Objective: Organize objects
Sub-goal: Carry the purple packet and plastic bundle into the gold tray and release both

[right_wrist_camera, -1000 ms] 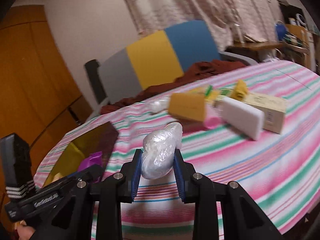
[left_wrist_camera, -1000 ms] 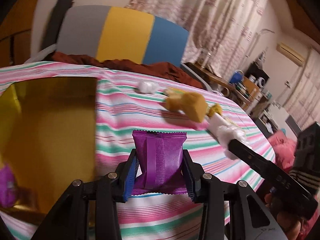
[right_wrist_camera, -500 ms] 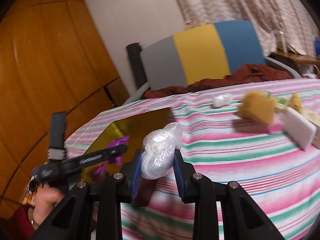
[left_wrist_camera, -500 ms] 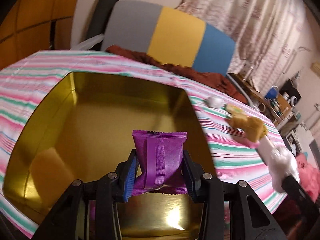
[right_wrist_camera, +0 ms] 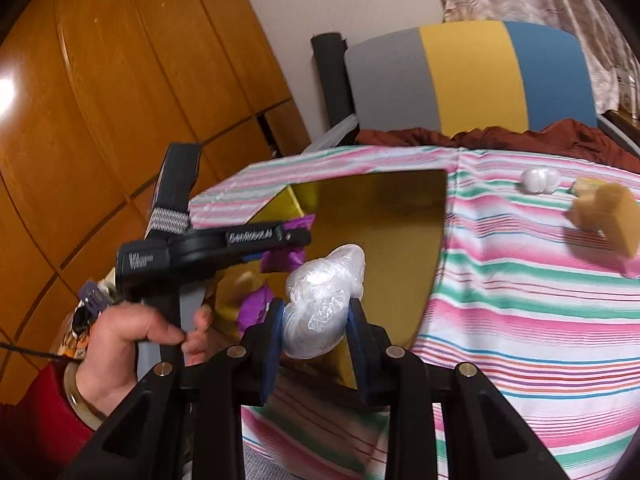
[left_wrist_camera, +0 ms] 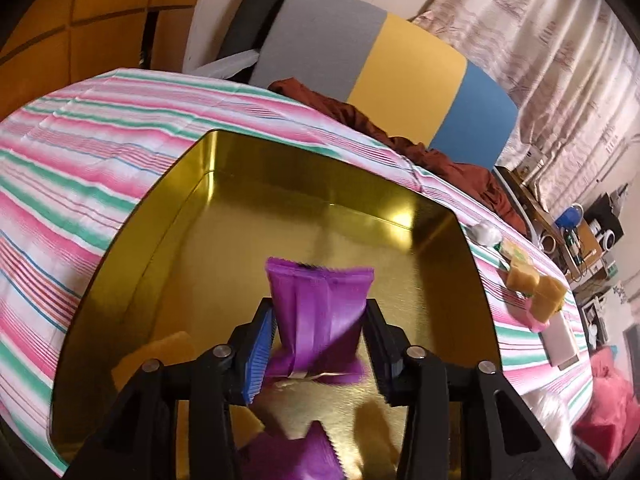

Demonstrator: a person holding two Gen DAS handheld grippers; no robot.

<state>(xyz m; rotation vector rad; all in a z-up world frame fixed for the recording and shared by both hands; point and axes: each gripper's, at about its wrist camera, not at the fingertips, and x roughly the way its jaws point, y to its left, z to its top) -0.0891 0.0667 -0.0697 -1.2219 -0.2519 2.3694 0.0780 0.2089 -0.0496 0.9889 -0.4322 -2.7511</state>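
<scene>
My left gripper (left_wrist_camera: pixel 318 344) hangs over the gold tin (left_wrist_camera: pixel 168 240) with a purple snack packet (left_wrist_camera: pixel 320 312) between its fingers. The jaws stand wider than before and a gap shows at the right pad. A second purple packet (left_wrist_camera: pixel 296 456) lies in the tin below. My right gripper (right_wrist_camera: pixel 316 328) is shut on a clear plastic-wrapped lump (right_wrist_camera: pixel 324 304) at the tin's near edge (right_wrist_camera: pixel 432 264). The left gripper (right_wrist_camera: pixel 276 240) also shows in the right wrist view, over the tin.
The tin sits on a pink, green and white striped cloth (left_wrist_camera: pixel 80 152). To its right lie a white wrapped ball (right_wrist_camera: pixel 538 180), yellow sponges (right_wrist_camera: pixel 604 212) and a white block (left_wrist_camera: pixel 560 336). A grey, yellow and blue chair back (left_wrist_camera: pixel 380 76) stands behind.
Both grippers swung left from the table's middle to the gold tin. The left gripper's jaws have widened around the purple packet. The right gripper still holds the wrapped lump.
</scene>
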